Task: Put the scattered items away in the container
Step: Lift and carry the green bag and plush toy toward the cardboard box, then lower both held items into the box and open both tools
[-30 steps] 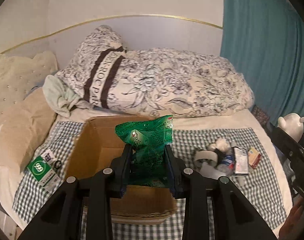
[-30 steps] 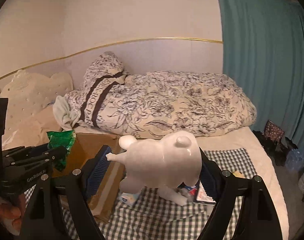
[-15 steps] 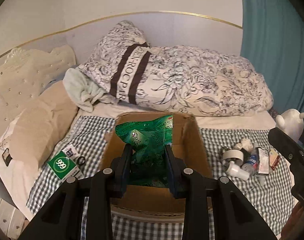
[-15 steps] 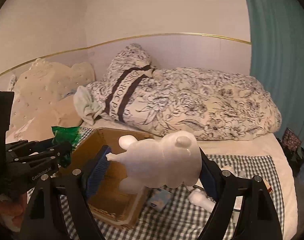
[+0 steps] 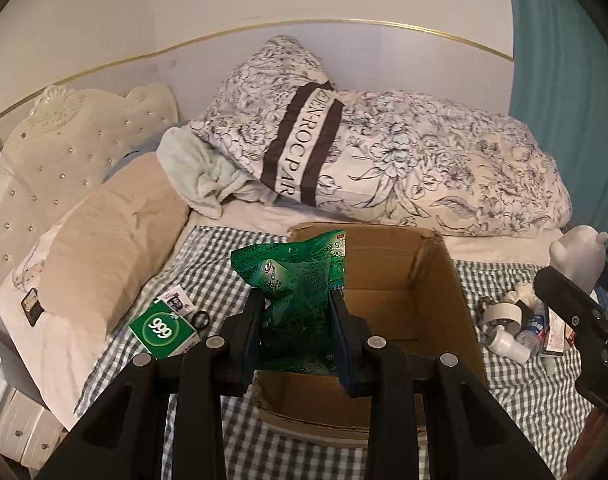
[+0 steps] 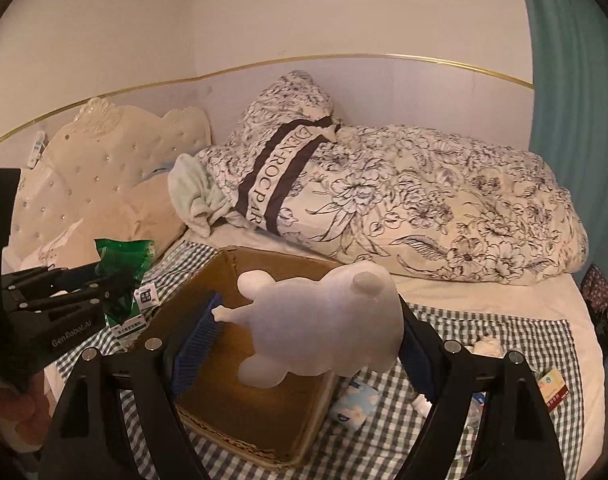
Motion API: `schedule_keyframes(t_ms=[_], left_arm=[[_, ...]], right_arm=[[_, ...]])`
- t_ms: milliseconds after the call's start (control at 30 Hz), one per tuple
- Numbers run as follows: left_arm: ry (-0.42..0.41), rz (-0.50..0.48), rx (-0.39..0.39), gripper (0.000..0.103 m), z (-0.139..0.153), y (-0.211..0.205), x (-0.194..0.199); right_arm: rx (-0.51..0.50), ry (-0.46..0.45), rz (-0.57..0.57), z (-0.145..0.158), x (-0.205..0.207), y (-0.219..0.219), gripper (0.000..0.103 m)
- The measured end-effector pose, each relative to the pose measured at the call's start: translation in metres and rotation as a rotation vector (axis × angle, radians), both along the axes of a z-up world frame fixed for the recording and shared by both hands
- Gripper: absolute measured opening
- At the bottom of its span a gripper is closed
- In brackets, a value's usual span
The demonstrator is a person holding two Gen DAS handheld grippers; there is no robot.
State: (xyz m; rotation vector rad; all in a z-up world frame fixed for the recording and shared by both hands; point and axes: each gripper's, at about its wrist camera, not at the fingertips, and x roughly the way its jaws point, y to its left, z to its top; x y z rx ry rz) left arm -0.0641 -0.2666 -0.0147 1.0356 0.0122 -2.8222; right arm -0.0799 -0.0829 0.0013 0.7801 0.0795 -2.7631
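Observation:
An open cardboard box (image 5: 436,276) (image 6: 231,272) stands on the checked cloth on the bed. My left gripper (image 5: 296,300) is shut on a crumpled green packet (image 5: 299,272), held over the box's left side. In the right wrist view that packet (image 6: 123,256) shows at the far left, left of the box. My right gripper (image 6: 304,328) is shut on a white bear-shaped figure (image 6: 328,324), which hangs above the box's open top. That figure (image 5: 580,248) and the right gripper's body appear at the right edge of the left wrist view.
A green 999 box (image 5: 161,326), a small card and a black ring lie left of the cardboard box. A tape roll (image 5: 500,314), white bottle (image 5: 506,342) and small packs lie to its right. A patterned duvet (image 5: 424,160) and pillows lie behind. A blue-white pack (image 6: 354,402) lies by the box.
Both grippers have moved leftward with their loads; the box now sits right of centre in the left view, and the white figure has come over the box opening.

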Motion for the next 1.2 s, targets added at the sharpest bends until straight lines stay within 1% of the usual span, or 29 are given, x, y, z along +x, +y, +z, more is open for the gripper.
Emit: schedule_keyframes(t_ms=[167,433,600,700,833,1000,1200], left_arm=[[-0.02,-0.008,0.016,0.032,-0.007,-0.009,-0.006],[-0.103,-0.02,0.036,0.032,-0.032,-0.017,-0.024],[-0.167,-0.036,0.062,0.032,-0.053,-0.019,-0.038],[-0.193,-0.037,0.063,0.032,-0.07,-0.016,-0.048],[-0.249,-0.037,0.076,0.032,-0.093,-0.014,-0.062],[-0.311,-0.046,0.068,0.032,-0.116,-0.009,-0.071],[-0.362,-0.063,0.043,0.032,-0.128,-0.005,-0.077]], right_arm=[[0.005,-0.019,0.016,-0.007,-0.01,-0.011,0.082],[0.02,-0.079,0.034,-0.026,-0.03,-0.024,0.082],[0.042,-0.124,0.046,-0.042,-0.04,-0.03,0.082],[0.059,-0.162,0.054,-0.055,-0.046,-0.032,0.082],[0.085,-0.21,0.063,-0.073,-0.054,-0.034,0.082],[0.115,-0.261,0.084,-0.093,-0.06,-0.037,0.082],[0.172,-0.314,0.119,-0.114,-0.065,-0.047,0.082]])
